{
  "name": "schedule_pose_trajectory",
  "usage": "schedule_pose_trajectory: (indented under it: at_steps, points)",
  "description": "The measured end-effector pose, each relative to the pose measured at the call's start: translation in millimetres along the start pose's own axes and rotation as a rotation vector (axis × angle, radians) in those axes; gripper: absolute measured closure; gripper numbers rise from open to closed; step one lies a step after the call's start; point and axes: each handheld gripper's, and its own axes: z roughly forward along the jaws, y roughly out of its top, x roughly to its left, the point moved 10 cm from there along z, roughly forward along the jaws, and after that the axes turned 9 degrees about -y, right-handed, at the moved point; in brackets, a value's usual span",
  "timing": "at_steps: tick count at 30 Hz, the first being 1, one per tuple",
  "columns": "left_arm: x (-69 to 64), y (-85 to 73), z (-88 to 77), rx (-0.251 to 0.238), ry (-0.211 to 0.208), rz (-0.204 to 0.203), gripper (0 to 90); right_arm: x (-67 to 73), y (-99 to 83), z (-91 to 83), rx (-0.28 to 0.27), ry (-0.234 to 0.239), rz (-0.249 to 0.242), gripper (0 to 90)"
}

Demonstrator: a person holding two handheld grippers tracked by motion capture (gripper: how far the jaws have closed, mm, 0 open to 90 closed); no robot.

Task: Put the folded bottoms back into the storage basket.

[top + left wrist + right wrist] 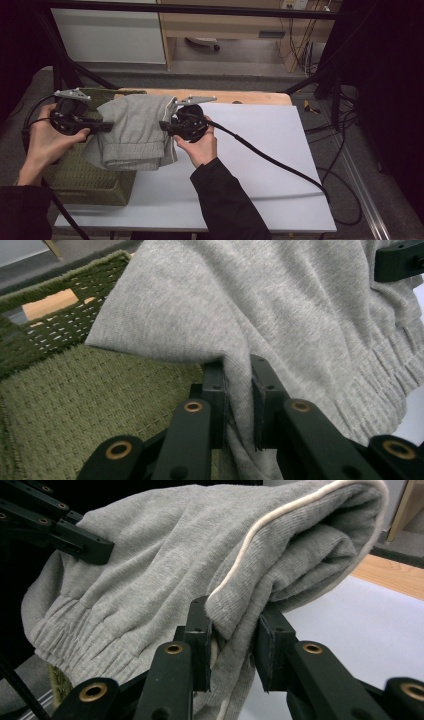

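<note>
Left gripper (239,405) and right gripper (235,645) each clamp an opposite edge of the folded grey garment (135,131), suspended over the green basket (85,182) beside the white table (260,165). Soft, light and limp, it sags between grips; pinch several layers at the edges.

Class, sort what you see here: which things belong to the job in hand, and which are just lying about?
In the job:
grey garment
green woven basket
left gripper
right gripper

Lying about:
white sheet
wooden tabletop
floor cables
</note>
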Motion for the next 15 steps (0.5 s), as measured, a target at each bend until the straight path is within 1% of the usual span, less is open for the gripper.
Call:
schedule_pose_trajectory:
  at_steps: [3,7,10,15]
  points:
    - [2.5,0.0,-2.1,0.000,0.002,-0.003,80.0,1.2,1.5,2.5,-0.002,-0.001,0.001,71.7]
    - [6.5,-1.2,-5.2,0.002,0.012,-0.004,80.0,5.9,4.0,4.9,-0.002,-0.003,-0.003,71.7]
    - [10.0,-2.0,-8.9,-0.001,0.018,-0.007,80.0,10.1,7.7,6.4,-0.012,0.000,-0.006,71.7]
    - [14.8,-3.6,-14.6,-0.006,0.028,-0.006,80.0,16.8,11.2,9.9,-0.016,-0.005,-0.023,71.7]
